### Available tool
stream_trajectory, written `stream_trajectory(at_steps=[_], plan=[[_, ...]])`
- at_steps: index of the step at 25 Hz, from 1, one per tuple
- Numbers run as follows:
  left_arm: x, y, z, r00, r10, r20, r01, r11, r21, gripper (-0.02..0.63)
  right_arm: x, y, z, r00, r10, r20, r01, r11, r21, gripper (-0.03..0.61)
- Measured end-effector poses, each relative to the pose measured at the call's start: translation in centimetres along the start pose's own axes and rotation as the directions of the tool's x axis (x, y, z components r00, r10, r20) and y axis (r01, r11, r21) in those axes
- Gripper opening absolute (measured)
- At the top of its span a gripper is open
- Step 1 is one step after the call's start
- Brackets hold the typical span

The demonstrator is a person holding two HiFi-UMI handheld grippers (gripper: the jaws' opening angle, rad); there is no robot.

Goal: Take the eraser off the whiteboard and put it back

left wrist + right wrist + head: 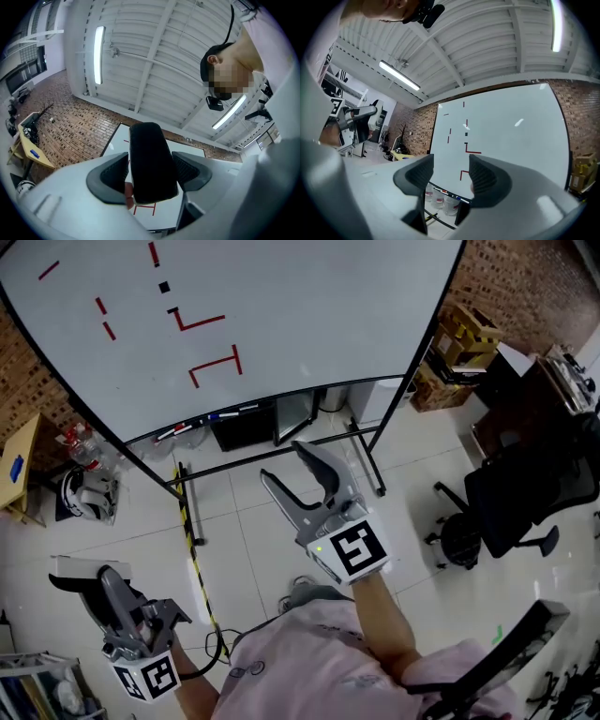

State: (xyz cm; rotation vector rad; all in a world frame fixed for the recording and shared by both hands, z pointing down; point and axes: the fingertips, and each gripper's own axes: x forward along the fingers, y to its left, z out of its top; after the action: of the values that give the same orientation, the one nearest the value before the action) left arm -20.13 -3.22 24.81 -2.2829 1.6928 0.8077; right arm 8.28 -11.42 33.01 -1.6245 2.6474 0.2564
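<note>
The whiteboard point(300, 306) with red marks fills the top of the head view, and it also shows in the right gripper view point(511, 126). At the lower left of the head view, away from the board, my left gripper point(105, 585) is shut on the eraser point(77, 572), a white-backed block with black felt. In the left gripper view the black felt of the eraser point(149, 154) fills the gap between the two pads of my left gripper point(151, 172). My right gripper point(286, 463) is open and empty at mid-frame, pointing towards the board's lower edge; it holds nothing in its own view point(451, 169) either.
Markers lie on the board's tray point(211, 418). The stand's legs point(367, 463) reach onto the tiled floor beside a black-and-yellow tape line point(192, 540). A black office chair point(525, 493) and cardboard boxes point(464, 338) are at the right. A yellow table point(19, 465) and water bottles point(80, 442) are at the left.
</note>
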Motion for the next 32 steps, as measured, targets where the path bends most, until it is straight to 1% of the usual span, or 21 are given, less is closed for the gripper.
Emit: stream_trajectory(at_steps=[2, 5, 9, 14, 19, 25, 28, 32], plan=[[1.2, 0.4, -1.6, 1.0, -0.002, -0.015, 0.002, 1.0, -0.012, 0.299, 0.8, -0.9, -0.5, 1.0, -0.007, -0.009, 0.007, 1.0, 0.009, 0.23], [3.0, 1.3, -3.8, 0.999, 0.033, -0.024, -0.033, 0.999, 0.013, 0.299, 3.9, -2.2, -1.5, 1.0, 0.024, -0.006, -0.023, 0.998, 0.055, 0.23], [6.0, 2.6, -5.3, 0.998, 0.054, -0.018, -0.053, 0.998, 0.024, 0.299, 7.5, -4.1, -2.3, 0.999, 0.035, 0.009, -0.036, 0.999, 0.04, 0.23], [9.4, 4.3, -7.0, 0.996, 0.09, -0.01, -0.09, 0.995, 0.05, 0.299, 12.4, -5.2, -2.4, 0.995, 0.091, 0.029, -0.092, 0.995, 0.034, 0.23], [12.9, 6.1, -9.5, 0.991, 0.137, 0.002, -0.137, 0.989, 0.056, 0.299, 17.1, -6.6, -3.0, 0.99, 0.137, 0.041, -0.138, 0.99, 0.032, 0.23], [16.5, 9.8, -12.7, 0.979, 0.204, -0.03, -0.202, 0.977, 0.063, 0.299, 22.2, -6.1, -4.1, 0.981, 0.188, 0.047, -0.19, 0.98, 0.062, 0.23], [18.2, 12.0, -14.4, 0.976, 0.208, -0.063, -0.203, 0.976, 0.077, 0.299, 24.9, -5.4, -4.6, 0.979, 0.201, 0.043, -0.204, 0.976, 0.072, 0.227], [20.3, 15.2, -16.6, 0.977, 0.19, -0.098, -0.181, 0.979, 0.096, 0.299, 28.6, -4.9, -4.8, 0.981, 0.189, 0.051, -0.192, 0.979, 0.072, 0.227]])
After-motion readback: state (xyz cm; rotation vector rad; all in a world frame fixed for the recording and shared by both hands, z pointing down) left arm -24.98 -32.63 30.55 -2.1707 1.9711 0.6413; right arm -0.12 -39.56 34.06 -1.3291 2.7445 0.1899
